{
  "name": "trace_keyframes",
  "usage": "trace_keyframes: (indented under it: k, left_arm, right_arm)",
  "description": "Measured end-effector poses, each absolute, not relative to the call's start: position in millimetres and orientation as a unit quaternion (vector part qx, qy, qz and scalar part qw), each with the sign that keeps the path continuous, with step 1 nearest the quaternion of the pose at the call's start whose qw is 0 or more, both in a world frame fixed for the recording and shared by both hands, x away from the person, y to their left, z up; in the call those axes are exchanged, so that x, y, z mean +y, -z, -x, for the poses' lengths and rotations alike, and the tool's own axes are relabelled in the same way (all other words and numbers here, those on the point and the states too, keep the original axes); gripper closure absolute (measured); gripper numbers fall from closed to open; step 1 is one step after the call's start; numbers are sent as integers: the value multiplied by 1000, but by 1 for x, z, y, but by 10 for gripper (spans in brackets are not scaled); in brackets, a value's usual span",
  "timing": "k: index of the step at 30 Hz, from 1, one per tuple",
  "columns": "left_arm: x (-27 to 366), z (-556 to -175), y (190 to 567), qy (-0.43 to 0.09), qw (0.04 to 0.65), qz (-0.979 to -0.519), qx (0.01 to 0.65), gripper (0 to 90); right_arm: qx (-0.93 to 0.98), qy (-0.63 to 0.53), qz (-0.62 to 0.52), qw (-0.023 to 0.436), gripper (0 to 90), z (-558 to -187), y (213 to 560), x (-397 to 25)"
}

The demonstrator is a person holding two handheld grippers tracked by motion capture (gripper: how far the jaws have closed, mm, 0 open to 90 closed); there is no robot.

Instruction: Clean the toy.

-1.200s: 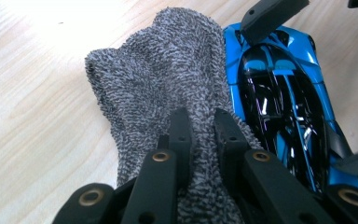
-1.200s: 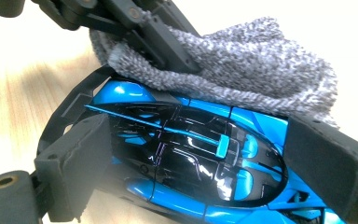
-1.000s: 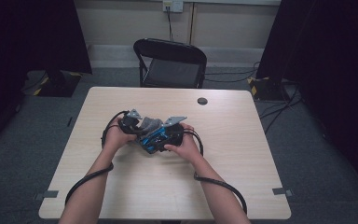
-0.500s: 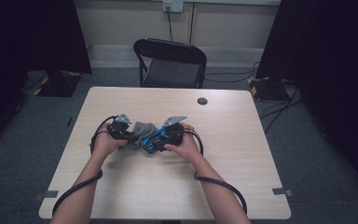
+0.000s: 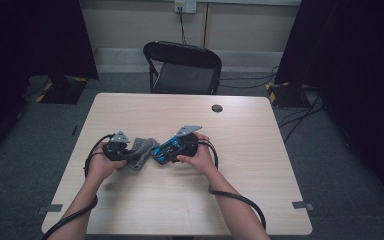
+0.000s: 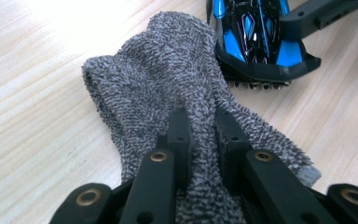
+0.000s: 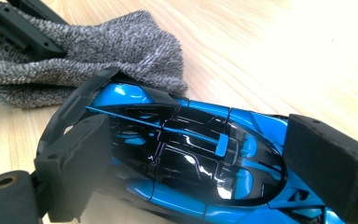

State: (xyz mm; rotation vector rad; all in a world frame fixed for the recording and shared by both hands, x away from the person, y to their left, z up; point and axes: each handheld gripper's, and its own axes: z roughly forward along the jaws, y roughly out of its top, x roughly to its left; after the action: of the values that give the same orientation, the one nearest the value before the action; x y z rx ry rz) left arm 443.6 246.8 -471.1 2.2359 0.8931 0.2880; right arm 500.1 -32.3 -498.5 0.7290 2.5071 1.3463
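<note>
- The grey terry cloth [image 5: 139,151] lies bunched on the wooden table [image 5: 260,165], left of centre, at about 9 o'clock from the blue-and-black toy car [image 5: 167,149] and touching its end.
- In the left gripper view the cloth [image 6: 168,88] runs from between the jaws up toward 12 o'clock, and the toy car [image 6: 256,39] sits at about 1 o'clock from it, wheels down on the wood.
- The left gripper [image 6: 200,133] is clenched on a fold of the cloth: both black jaws press into the pile from either side, with only a thin ridge of fabric between them.
- In the high view the left gripper [image 5: 117,148] is held at the cloth's 9 o'clock edge, with the person's left hand [image 5: 100,165] wrapped around it.
- The right gripper [image 7: 205,158] grasps the toy car [image 7: 177,154] across its body, one padded jaw on each flank.
- In the right gripper view the cloth [image 7: 98,60] lies at about 11 o'clock from the car, its edge against the car's dark end.
- In the high view the right gripper [image 5: 182,142] and the person's right hand [image 5: 195,155] sit at the car's 3 o'clock side.
- A black folding chair [image 5: 182,67] stands at the table's far side, at 12 o'clock.
- A small dark round object [image 5: 217,108] lies on the table at about 1 o'clock from the car, well apart from it.
</note>
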Motion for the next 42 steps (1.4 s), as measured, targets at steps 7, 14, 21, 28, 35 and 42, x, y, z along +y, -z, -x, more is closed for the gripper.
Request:
trace_keyframes:
  k: [7,14,21,28,35,42]
  left_arm:
    - [250,-437,471,-112,357,-858,351,776]
    - [254,-430,465,-120,360,-857,348,774]
    - [255,-423,447,-132,368,-856,338,771]
    - [241,-420,425,-129,388,-855,319,772]
    - [200,-423,408,-121,407,-861,279,772]
    - [154,-428,403,-102,420,-868,245,772]
  right_arm:
    - [853,-447,-249,102,81,-500,497,-31]
    - [866,-418,-256,96,124,-502,489,-28]
    - [868,-417,-254,91,148,-504,478,-35]
    - [872,-419,-236,90,153,-502,457,-56]
    - [862,-429,-254,96,176,-498,444,-95]
    - [849,-438,-276,103,186,-492,436,-140]
